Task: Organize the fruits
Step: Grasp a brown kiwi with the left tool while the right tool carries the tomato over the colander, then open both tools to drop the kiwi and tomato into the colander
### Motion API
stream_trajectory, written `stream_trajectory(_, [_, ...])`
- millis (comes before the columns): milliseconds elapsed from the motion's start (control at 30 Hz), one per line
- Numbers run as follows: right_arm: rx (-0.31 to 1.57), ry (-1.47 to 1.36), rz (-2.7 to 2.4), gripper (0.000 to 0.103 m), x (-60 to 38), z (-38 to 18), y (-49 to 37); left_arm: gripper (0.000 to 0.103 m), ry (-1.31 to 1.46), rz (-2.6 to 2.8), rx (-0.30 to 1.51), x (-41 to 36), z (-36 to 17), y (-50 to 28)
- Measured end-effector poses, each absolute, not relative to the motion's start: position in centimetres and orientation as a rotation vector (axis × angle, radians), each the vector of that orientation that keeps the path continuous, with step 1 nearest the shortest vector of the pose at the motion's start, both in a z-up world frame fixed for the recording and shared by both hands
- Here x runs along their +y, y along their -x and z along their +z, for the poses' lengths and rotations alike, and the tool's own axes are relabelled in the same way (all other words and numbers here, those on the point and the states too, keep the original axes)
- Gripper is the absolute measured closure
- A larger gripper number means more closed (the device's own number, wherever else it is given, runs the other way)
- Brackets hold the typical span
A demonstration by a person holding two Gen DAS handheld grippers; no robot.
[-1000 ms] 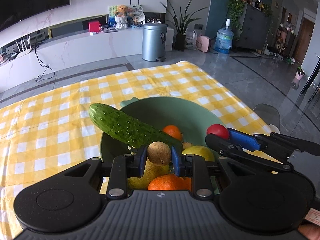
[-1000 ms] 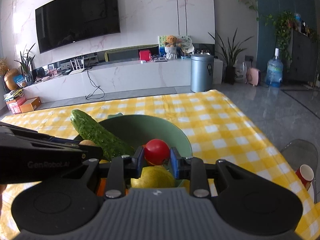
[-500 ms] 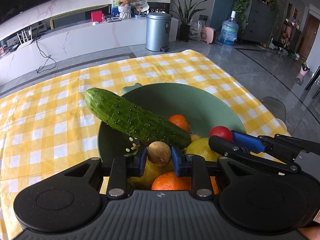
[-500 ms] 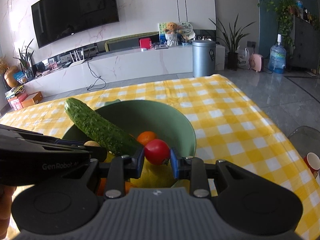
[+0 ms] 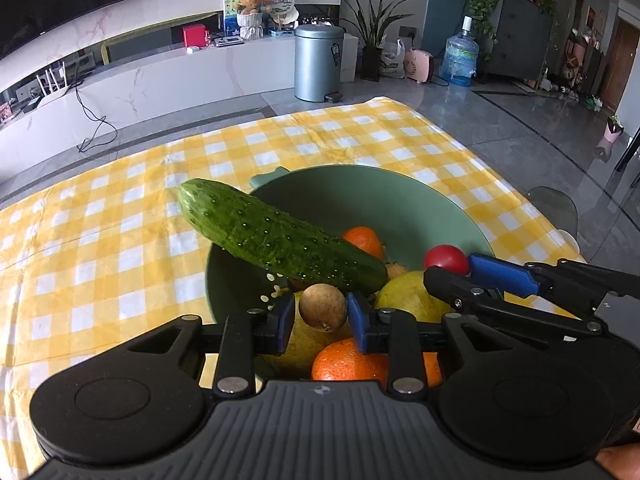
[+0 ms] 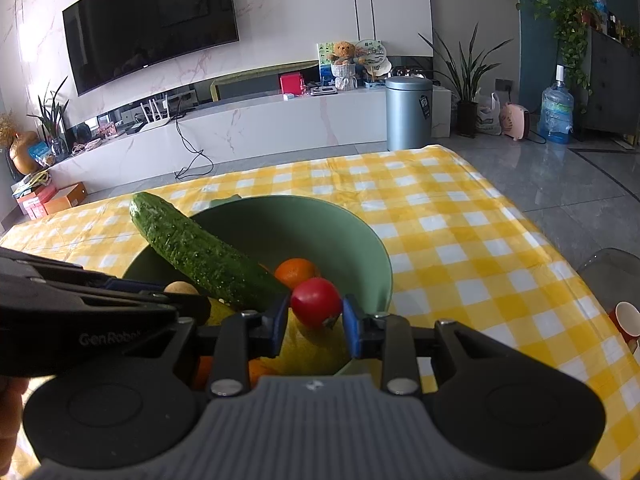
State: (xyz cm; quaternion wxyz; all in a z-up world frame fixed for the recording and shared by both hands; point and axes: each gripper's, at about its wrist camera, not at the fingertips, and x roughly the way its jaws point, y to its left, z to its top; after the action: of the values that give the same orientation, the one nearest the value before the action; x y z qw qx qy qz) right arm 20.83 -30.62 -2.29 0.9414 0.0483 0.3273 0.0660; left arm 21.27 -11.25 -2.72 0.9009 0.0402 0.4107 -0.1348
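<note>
My left claw is opening around a small brown fruit, its pads parting from it. My right claw is opening around a red tomato. Both hover over the green bowl on the checked bench. I judge that either round fruit could drop, bounce off the pile below and roll out. Counted ahead of my claws: one cucumber leaning over the rim, two oranges, two yellow fruits, one tomato, one brown fruit.
</note>
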Motion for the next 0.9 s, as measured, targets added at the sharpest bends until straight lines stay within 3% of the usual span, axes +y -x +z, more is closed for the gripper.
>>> stream_trajectory(167, [0.633, -0.095, 0.123, 0.064, -30.7, -1.9, -20.3, 0.056, -0.067, -0.27, 0.855, -10.6, -2.1, -21.0])
stream_trajectory(367, [0.577, -0.077, 0.097, 0.046, -30.6, -1.3, -19.6, 0.044, -0.063, -0.263, 0.83, -9.7, -0.9, -20.0])
stream_trajectory(700, [0.437, -0.086, 0.105, 0.024, -30.4, 0.4, -16.8, 0.041, -0.136, -0.241, 0.786, -8.3, 1.2, -16.7])
stream_trajectory(900, [0.449, -0.155, 0.166, 0.022, -29.4, 0.7, -15.5, 0.039, -0.167, -0.233, 0.769, -6.8, 2.4, -14.7])
